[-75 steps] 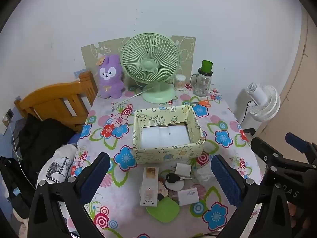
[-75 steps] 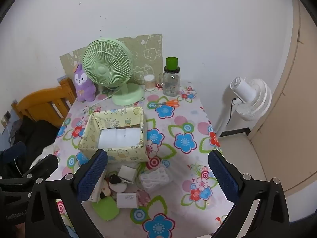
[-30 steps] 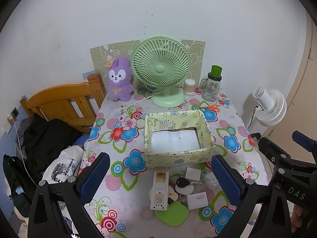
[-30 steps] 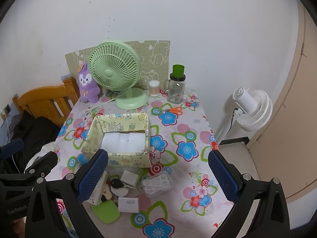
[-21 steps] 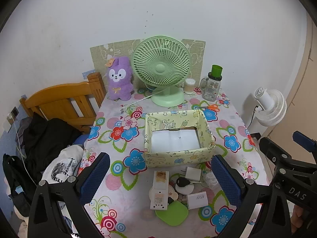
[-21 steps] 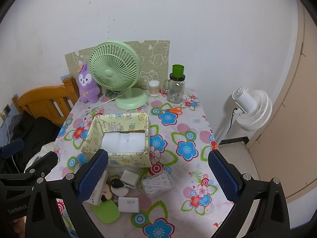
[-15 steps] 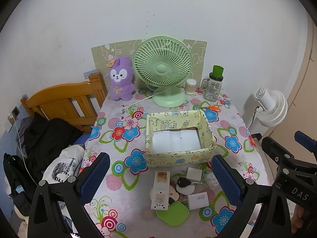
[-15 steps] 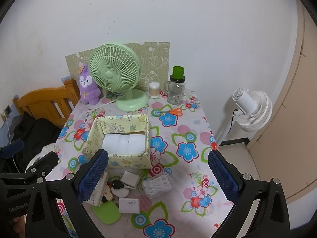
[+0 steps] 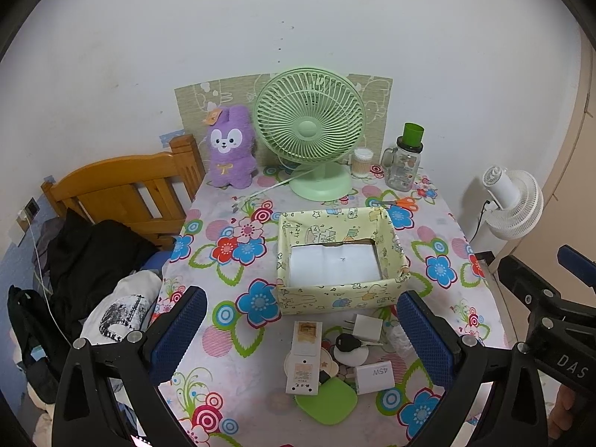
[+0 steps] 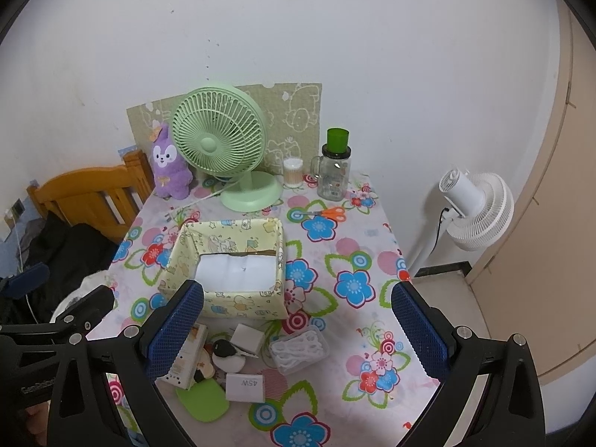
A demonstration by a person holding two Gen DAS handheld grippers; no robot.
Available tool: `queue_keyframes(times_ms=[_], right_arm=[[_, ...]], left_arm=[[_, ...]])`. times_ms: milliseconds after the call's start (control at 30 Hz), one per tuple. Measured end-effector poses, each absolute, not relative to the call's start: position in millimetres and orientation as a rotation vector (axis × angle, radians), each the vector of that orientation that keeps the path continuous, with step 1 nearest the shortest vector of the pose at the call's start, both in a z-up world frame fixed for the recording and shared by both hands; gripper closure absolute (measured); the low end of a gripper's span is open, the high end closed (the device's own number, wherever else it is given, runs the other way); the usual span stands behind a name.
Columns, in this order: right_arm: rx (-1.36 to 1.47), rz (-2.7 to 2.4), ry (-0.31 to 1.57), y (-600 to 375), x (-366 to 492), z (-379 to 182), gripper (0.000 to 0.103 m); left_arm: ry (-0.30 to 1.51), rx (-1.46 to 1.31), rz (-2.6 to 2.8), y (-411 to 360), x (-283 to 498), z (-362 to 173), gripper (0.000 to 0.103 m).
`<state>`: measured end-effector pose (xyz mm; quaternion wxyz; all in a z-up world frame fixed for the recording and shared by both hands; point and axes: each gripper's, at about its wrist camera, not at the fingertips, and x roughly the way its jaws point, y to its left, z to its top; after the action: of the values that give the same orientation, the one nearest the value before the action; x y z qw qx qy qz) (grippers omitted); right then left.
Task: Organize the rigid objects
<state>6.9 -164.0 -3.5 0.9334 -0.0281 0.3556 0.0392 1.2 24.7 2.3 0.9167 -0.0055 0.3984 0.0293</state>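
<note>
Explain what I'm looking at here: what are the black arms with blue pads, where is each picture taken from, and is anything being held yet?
These are two handheld grippers, one in each of a person's hands, each carrying a fisheye camera that looks forward along its two fingers. One picture is from the left gripper, the other from the right gripper. The blue pads are the fingers' inner faces. Both grippers are open, holding nothing, above the near edge of a flowered table. On it stands an open yellow box, apparently empty apart from a white bottom. In front of the box lie small items: a white remote, two white chargers, one marked 45W, a black key, a green pad and a clear case. A green fan, a purple plush toy and a jar stand at the back.
</note>
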Motion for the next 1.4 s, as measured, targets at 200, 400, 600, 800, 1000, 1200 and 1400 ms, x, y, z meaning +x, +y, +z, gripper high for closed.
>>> queue_keyframes(times_ms=[200,400,600,800,1000,1200,1400], right_arm=[[-0.058,0.082,0.725,-163.3,6.9,-2.4,0.001],[-0.057,0.082,0.724,-163.8,6.7,-2.5,0.001],[-0.048,0.094,0.721,-163.2,7.9,-1.1,0.001],[-0.053,0.101,0.722,-164.2,9.8,-2.0,0.001],[-0.051,0.13,0.743,-169.2,18.3,-10.9,0.001],[-0.081,0.164,0.78,-170.4,30.4,-30.0,0.001],[-0.079,0.191,0.845,-175.4,47.4,-56.9,0.002]], left_arm=[[0.819,-0.012,0.062,25.9,1.3,2.8,0.0],[0.819,-0.012,0.06,26.7,0.8,2.9,0.0],[0.821,-0.012,0.061,26.5,1.7,2.7,0.0],[0.826,-0.006,0.06,27.3,3.9,1.7,0.0],[0.842,-0.004,0.053,20.9,11.0,-5.4,0.0],[0.871,-0.011,0.032,18.1,22.4,-21.7,0.0],[0.916,-0.022,0.009,13.8,35.9,-45.7,0.0]])
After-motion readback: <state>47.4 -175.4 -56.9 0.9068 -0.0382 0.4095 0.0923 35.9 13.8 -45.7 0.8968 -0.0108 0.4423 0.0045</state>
